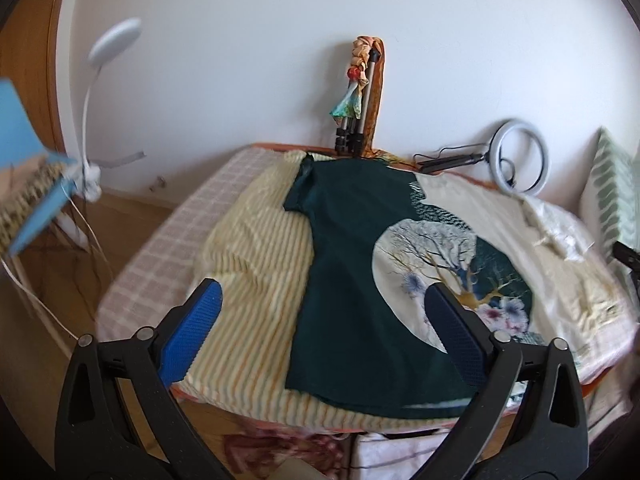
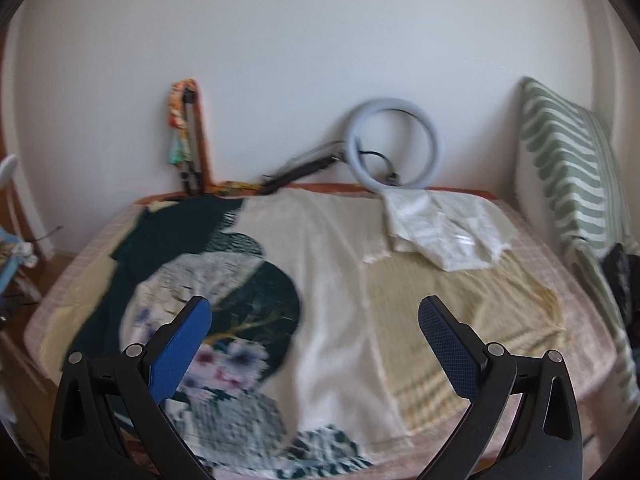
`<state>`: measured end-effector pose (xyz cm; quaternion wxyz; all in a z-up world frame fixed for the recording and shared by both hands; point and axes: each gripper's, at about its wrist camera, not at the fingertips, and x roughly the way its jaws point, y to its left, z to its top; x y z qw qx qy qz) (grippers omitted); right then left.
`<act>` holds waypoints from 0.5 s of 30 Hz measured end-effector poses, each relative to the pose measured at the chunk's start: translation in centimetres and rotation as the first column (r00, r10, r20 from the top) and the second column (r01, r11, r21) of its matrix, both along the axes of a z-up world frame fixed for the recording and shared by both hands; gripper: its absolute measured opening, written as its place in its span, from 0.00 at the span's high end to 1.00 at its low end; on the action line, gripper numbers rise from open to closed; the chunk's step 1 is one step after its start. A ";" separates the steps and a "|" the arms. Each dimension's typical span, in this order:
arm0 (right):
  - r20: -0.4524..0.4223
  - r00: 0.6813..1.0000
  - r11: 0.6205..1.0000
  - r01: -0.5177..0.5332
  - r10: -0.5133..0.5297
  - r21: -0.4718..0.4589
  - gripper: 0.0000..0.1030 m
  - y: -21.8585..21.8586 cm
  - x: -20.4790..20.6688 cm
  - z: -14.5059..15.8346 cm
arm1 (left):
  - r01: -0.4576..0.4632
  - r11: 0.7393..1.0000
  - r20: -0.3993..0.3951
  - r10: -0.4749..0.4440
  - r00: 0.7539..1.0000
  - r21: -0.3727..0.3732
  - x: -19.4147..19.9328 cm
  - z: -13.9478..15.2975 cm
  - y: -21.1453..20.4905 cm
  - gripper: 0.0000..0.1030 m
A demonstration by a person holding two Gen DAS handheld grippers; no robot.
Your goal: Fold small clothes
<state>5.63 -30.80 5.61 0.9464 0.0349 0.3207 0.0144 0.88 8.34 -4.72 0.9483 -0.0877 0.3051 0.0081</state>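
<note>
A small t-shirt (image 1: 352, 280), dark green and cream with a printed tree and flowers, lies spread flat on a striped yellow cloth over the bed. In the right wrist view the same t-shirt (image 2: 320, 280) fills the left and middle of the bed. My left gripper (image 1: 320, 300) hovers open above the shirt's lower half, holding nothing. My right gripper (image 2: 316, 318) also stands open and empty, above the cream part of the shirt. A crumpled white garment (image 2: 440, 228) lies at the bed's far right.
A ring light (image 2: 394, 148) and a folded tripod (image 1: 354, 120) lean on the white wall behind the bed. A green striped pillow (image 2: 572, 168) stands at the right. A white desk lamp (image 1: 108, 44) and a blue box (image 1: 24, 160) sit left, over the wooden floor.
</note>
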 end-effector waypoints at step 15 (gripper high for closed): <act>-0.168 0.929 0.917 -0.271 0.328 0.293 0.14 11.9 15.2 2.7 | 0.051 0.989 -0.219 -0.081 0.972 -0.139 1.7 -8.9 2.4 0.47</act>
